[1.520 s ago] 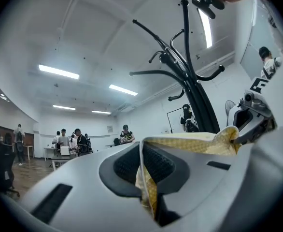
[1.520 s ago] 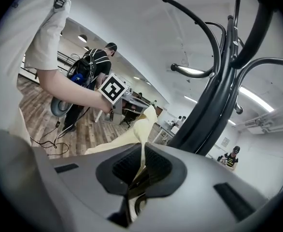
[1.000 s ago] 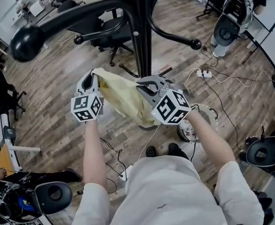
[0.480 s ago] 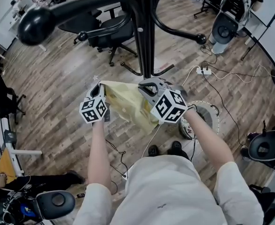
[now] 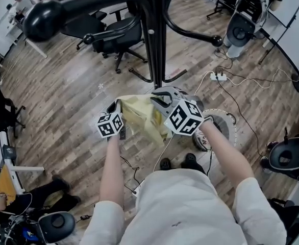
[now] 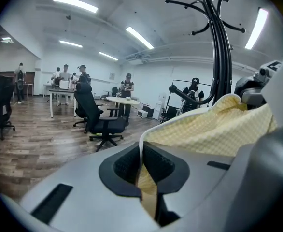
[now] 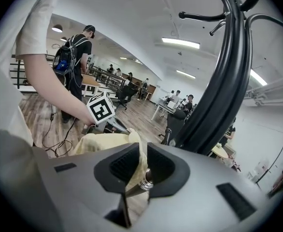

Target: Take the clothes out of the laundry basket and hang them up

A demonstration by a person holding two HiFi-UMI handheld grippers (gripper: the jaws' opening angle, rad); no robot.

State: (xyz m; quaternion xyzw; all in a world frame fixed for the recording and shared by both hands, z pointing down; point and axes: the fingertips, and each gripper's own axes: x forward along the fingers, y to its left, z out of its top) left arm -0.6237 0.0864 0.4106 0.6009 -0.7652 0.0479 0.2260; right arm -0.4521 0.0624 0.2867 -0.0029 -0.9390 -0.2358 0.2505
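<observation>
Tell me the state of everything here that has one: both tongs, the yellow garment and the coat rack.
Left tongs: shut on one edge of the yellow garment.
Right tongs: jaws parted, have just been opening; a loose fold of the garment lies between them.
Yellow garment: off the floor, spread between the two tongs, not yet hung.
Coat rack: upright; the arms in view are bare.
</observation>
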